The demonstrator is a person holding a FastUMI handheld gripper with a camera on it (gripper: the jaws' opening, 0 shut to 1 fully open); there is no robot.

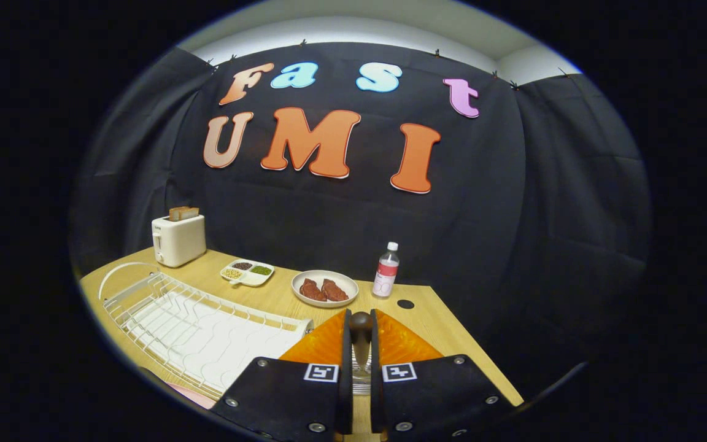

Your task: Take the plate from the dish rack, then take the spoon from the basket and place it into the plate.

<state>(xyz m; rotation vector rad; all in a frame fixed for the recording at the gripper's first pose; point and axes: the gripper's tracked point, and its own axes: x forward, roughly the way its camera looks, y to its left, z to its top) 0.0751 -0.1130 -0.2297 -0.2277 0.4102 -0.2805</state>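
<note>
Gripper view: the gripper (pixel 361 344) is clamped on a spoon's (pixel 361 334) slim, stiff, probably slippery handle, just above the orange plate (pixel 399 344) on the desk (pixel 280 298).

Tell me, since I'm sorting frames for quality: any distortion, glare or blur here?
Gripper view: fisheye bends the table edge and the dish rack; lighting is even, without harsh glare; the toaster and bottle look sharp; the spoon held between the fingers is slightly soft.
</note>
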